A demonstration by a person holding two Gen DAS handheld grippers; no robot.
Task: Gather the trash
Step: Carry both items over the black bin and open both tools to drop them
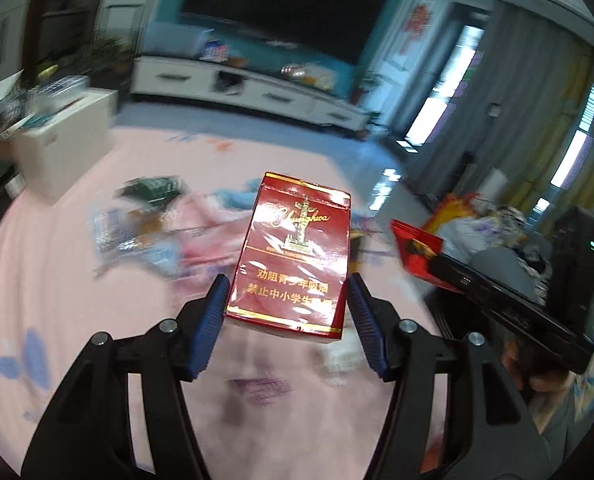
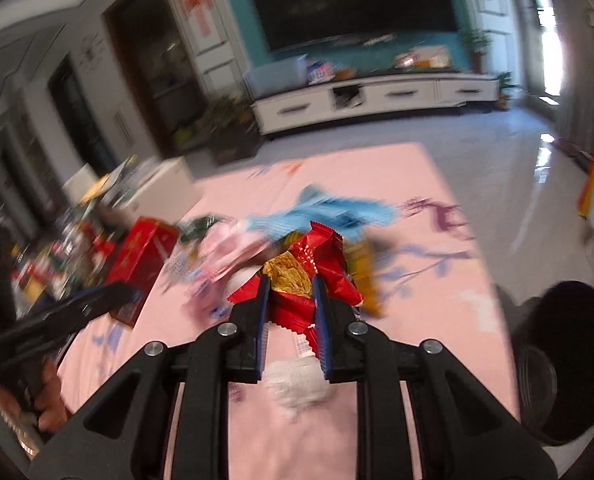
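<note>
- The left gripper [image 1: 287,298] holds a red cigarette pack [image 1: 293,252] across its lower sides, both blue pads pressed against it; the pack stands clear above the pink cloth [image 1: 77,320] that covers the desk.
- The right gripper [image 2: 289,292] is narrow and clamped on a red snack wrapper [image 2: 313,264], crumpled between its pads, with a printed biscuit picture showing at the pinch.
- More trash lies ahead on the pink cloth: a light blue wrapper [image 2: 337,210], a pink wrapper [image 2: 233,252] and a yellow packet [image 2: 363,272] just behind the red one, and a white crumpled tissue [image 2: 297,384] nearer the person.
- A dark round opening at the right edge of the right wrist view may be the bin [image 2: 565,364]; blur leaves this uncertain.
- The step in hand looks like carrying both pieces off to be dropped.
- To do it well: keep both grips firm, since the pack is glossy and could slide, and the wrapper is held only by a fold.
- Keep the load high enough to clear the litter on the cloth, and keep the two grippers apart.
- Bring each piece right over the opening before letting go, one at a time.
</note>
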